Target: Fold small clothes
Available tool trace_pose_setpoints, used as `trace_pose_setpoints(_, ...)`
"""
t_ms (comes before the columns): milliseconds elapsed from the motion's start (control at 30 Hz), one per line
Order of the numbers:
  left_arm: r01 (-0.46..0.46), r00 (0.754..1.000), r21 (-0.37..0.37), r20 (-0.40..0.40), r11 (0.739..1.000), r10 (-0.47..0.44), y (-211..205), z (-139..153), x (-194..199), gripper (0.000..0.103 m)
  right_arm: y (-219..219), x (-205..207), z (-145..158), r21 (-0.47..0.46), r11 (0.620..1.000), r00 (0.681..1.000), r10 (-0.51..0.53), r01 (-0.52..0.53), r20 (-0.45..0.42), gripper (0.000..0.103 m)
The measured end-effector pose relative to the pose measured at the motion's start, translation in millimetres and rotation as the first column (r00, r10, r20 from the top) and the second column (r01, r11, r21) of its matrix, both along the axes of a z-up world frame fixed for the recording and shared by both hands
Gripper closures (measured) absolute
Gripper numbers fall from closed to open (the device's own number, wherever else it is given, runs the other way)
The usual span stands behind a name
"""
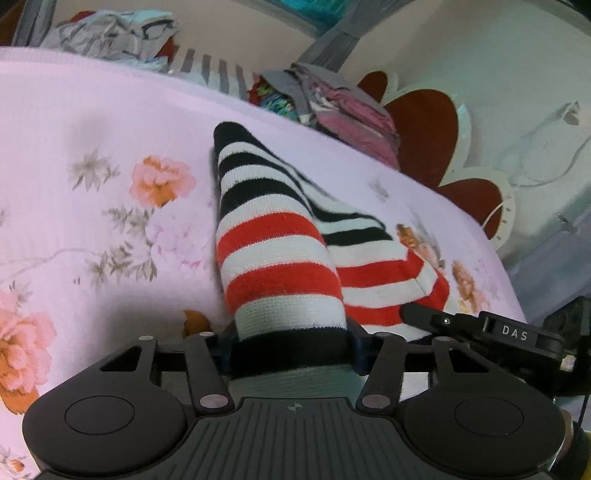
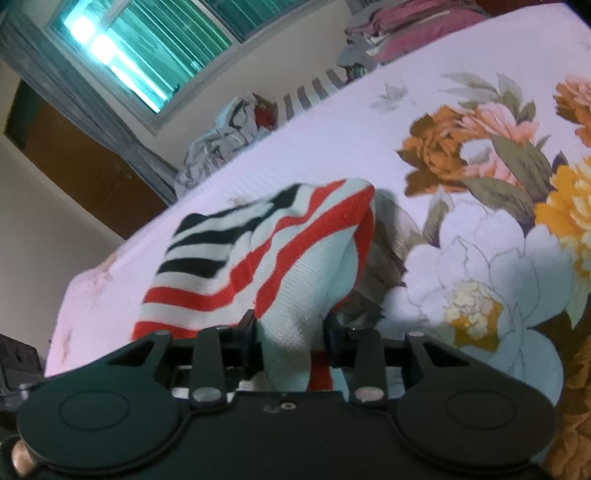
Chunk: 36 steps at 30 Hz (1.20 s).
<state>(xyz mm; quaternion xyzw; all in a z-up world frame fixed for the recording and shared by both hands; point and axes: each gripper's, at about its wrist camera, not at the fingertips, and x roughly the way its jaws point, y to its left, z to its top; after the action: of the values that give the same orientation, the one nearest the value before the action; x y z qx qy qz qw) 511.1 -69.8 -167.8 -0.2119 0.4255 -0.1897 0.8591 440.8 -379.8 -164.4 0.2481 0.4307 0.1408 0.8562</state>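
- Left wrist view: a knit garment (image 1: 280,236) striped black, white and red lies on the bed (image 1: 92,122), rising in two humps; its black hem is clamped in the left gripper (image 1: 290,347), whose jaws stand narrow on the cloth.
- The right gripper (image 1: 480,328) shows only in part at the edge; its jaws are hidden.
- Two clothes piles sit far off: one (image 1: 118,33), another (image 1: 332,99), contents blurred.
- Right wrist view: one garment (image 2: 266,251), bunched; a white fold is pinched in the right gripper (image 2: 291,332), jaws narrow. The fold's lower end is cut off behind the gripper.
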Motion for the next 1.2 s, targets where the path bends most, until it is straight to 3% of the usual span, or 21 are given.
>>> trace_pose_setpoints(300,0.031,0.997,0.002,0.071,1.000,-0.031,43.5,48.7,-20.1,0.051,46.9,-11.5,35.7,0.043,0.998,0.998,0.045,-0.047,0.051,0.070)
trace_pose_setpoints(567,-0.014,0.994,0.025,0.110,1.000,0.011,166.4,70.9,-46.9,0.051,158.8,-18.4,43.6,0.068,0.991,0.991,0.105,-0.111,0.083,0.070)
trace_pose_setpoints(967,-0.065,0.989,0.105,0.138,0.992,0.050,362.0,60.2,-41.6,0.051,335.9,-8.0,15.4,0.126,0.985,0.991,0.110,-0.119,0.078,0.070)
trace_pose_setpoints(1133,-0.123,0.984,0.136,0.146,0.983,0.103,410.6,30.8,-42.1,0.051,385.5,13.2,-13.5,0.102,0.984,0.989,0.144,-0.147,0.038,0.071)
trace_pose_setpoints(1200,-0.151,0.983,0.191,0.134,0.970,0.127,423.9,9.5,-44.9,0.049,396.7,18.5,-25.5,0.065,0.988,0.990,0.141,-0.141,0.011,0.071)
